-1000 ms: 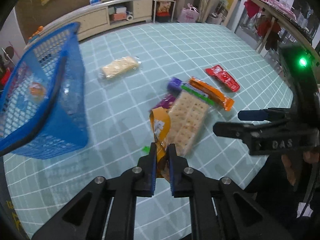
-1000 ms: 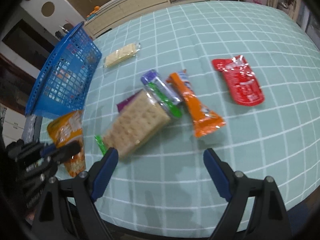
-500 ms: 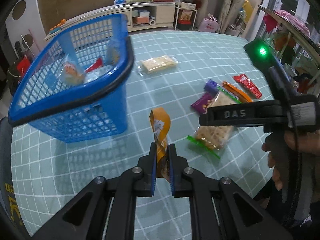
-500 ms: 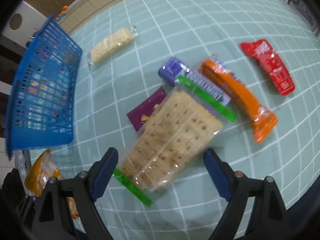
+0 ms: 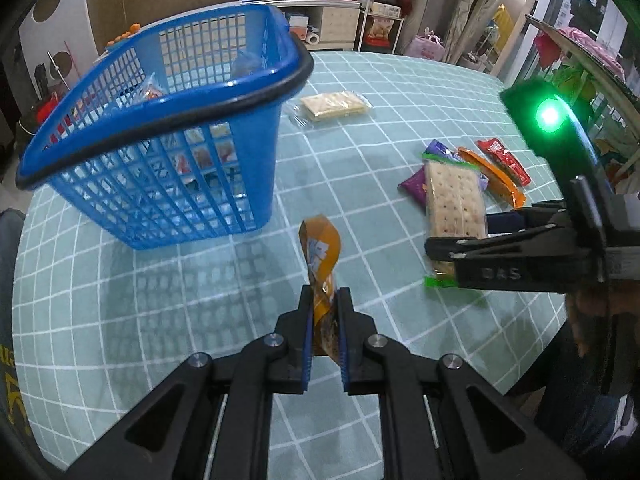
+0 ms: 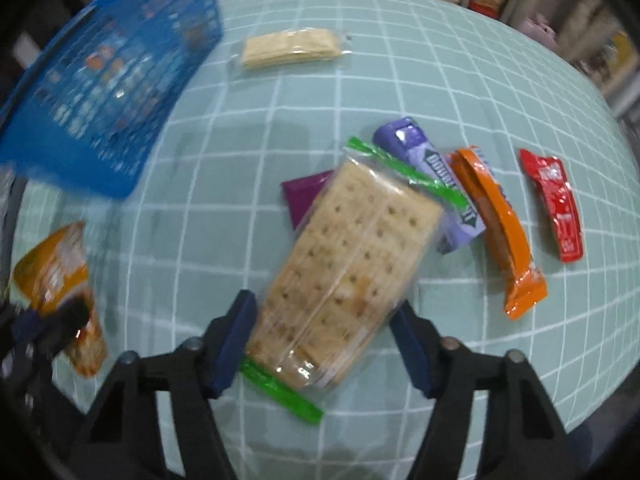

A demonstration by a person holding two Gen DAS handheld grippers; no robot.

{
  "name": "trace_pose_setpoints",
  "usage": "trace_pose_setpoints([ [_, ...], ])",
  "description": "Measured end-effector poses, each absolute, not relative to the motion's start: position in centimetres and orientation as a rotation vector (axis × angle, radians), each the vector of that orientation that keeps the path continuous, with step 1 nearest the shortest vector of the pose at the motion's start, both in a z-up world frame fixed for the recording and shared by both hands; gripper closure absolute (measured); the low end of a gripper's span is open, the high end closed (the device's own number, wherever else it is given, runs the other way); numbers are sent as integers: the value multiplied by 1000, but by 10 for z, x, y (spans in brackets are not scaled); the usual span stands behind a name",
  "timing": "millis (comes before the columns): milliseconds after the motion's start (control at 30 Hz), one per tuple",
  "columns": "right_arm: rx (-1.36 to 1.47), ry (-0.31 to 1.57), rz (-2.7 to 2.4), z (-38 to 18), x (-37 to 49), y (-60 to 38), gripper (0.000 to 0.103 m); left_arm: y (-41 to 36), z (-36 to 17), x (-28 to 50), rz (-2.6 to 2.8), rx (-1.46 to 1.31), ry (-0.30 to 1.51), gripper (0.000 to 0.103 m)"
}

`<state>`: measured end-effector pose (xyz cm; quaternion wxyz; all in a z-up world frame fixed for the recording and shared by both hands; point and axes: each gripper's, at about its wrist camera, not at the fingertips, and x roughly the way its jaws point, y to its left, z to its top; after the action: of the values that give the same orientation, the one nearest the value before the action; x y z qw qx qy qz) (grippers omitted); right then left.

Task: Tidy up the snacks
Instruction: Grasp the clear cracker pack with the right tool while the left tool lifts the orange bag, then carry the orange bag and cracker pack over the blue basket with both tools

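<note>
Your left tool (image 5: pixel 325 330) held the orange snack pouch (image 5: pixel 322 264) clamped upright, near the blue basket (image 5: pixel 168 136), presumably for dropping in. Your right tool (image 6: pixel 324 336) had just been closing, its jaws straddling the cracker pack (image 6: pixel 344 264) lying mid-desk (image 6: pixel 280 100); whether the pads pressed it could not be told. The pack hid part of the purple packet (image 6: pixel 304 196). Basket contents were blurred.
</note>
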<state>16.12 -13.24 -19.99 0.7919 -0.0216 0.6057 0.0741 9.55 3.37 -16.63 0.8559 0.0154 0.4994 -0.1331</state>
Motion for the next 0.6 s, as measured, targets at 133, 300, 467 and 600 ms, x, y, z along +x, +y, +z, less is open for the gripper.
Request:
trace_pose_setpoints([
  [133,-58,1283,230,-194,144,-142,44,30,-164,90,-286,27,1047,94],
  [300,-121,1207,306,-177,118,-141,45,19,-155,86,-299,45,1027,94],
  [467,-137,1133,354,-143,110,-134,45,17,-133,82,-313,33,984,94],
  [600,-118,1076,383,-112,111,-136,45,17,-106,80,-305,64,924,94],
])
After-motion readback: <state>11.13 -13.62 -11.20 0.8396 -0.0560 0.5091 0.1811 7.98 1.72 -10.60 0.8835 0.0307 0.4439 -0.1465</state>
